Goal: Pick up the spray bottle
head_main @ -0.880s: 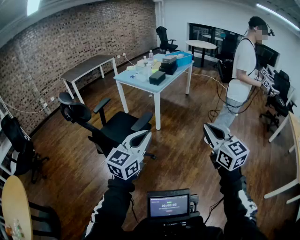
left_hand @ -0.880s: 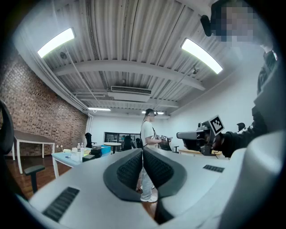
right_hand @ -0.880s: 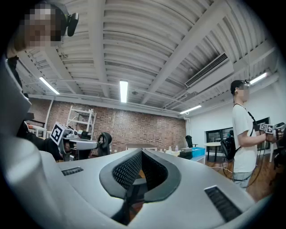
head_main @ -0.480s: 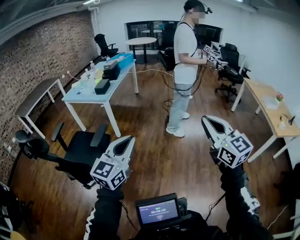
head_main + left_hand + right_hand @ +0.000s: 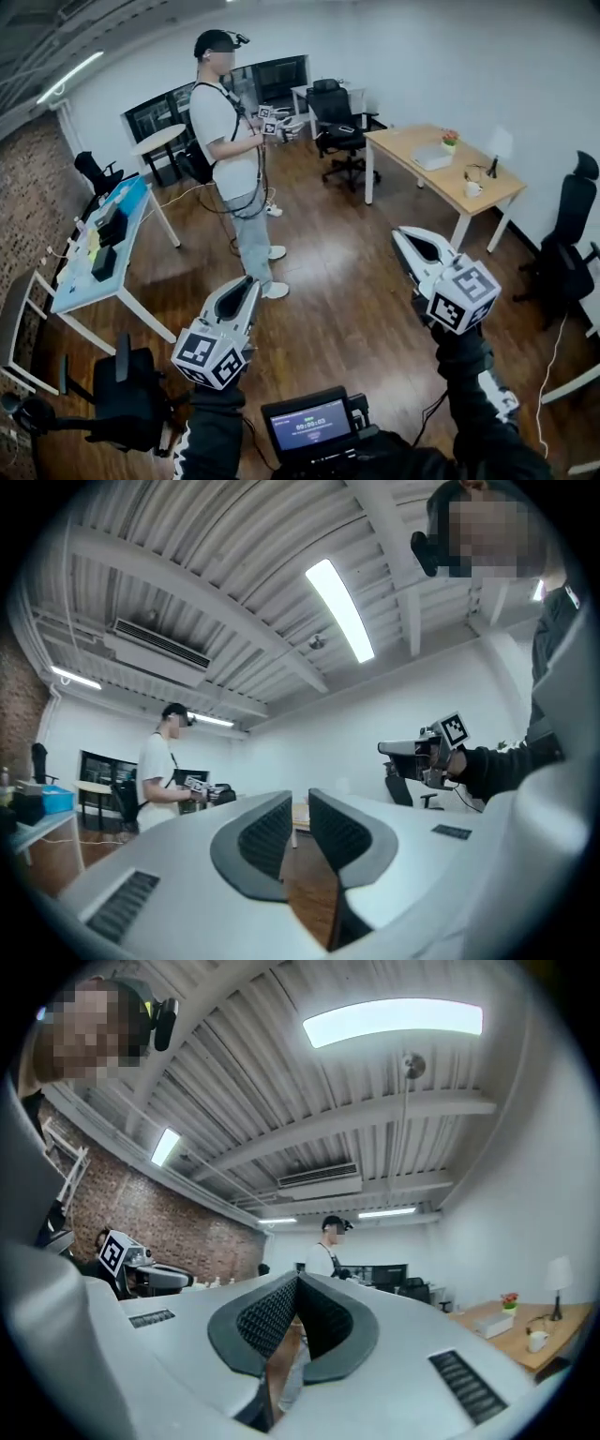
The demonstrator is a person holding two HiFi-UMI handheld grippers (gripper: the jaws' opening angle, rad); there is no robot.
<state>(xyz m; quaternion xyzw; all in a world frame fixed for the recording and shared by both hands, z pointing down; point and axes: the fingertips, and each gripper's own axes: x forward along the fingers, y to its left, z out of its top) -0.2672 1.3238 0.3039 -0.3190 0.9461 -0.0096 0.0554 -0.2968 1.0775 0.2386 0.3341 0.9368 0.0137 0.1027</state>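
Note:
I cannot pick out a spray bottle in any view. In the head view both grippers are held up in mid-air over the wooden floor. My left gripper (image 5: 246, 282) has a narrow gap between its pads and nothing in it; the left gripper view shows this too, with the left gripper (image 5: 299, 801) aimed across the room. My right gripper (image 5: 402, 234) is shut and empty, and in the right gripper view its pads meet at the tip (image 5: 296, 1282). Small things too far off to name lie on the light-blue table (image 5: 79, 287) at the left.
A person (image 5: 232, 131) holding grippers stands just beyond my left gripper. A wooden desk (image 5: 441, 178) is at the right, with black chairs (image 5: 566, 246) beside it. Another black chair (image 5: 125, 401) is at lower left. A small screen (image 5: 309, 427) sits at my chest.
My view has swung to the right. The blue table slid from the middle to the left edge, and the person and the wooden desk came in. Both grippers keep their places in the view.

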